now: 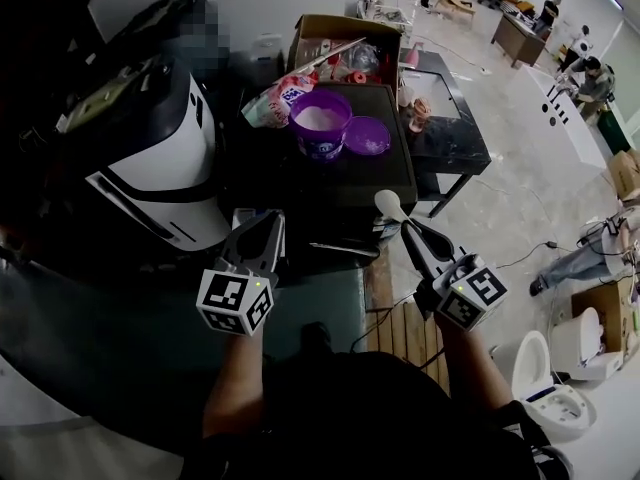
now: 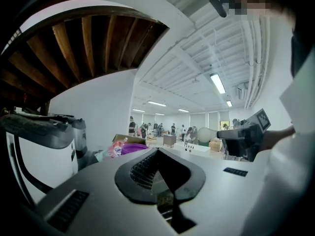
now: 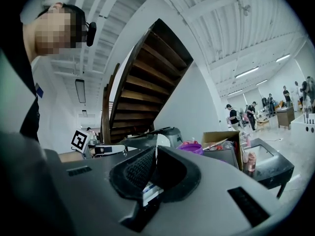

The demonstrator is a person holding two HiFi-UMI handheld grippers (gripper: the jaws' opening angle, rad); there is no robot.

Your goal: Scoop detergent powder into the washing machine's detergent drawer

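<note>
Lower right of the head view, the right claw (image 1: 410, 230) is clamped on a white plastic scoop (image 1: 388, 206). The left claw (image 1: 265, 226) is pinched together on nothing. The purple round tub of white detergent powder (image 1: 320, 118) sits upper centre on the dark tabletop (image 1: 300, 183), well apart. Any wobble carrying a loaded scoop back probably dumps powder everywhere.

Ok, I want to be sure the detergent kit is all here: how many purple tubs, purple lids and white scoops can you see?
Purple tub: 1
Purple lid: 1
White scoop: 1
Total: 3
</note>
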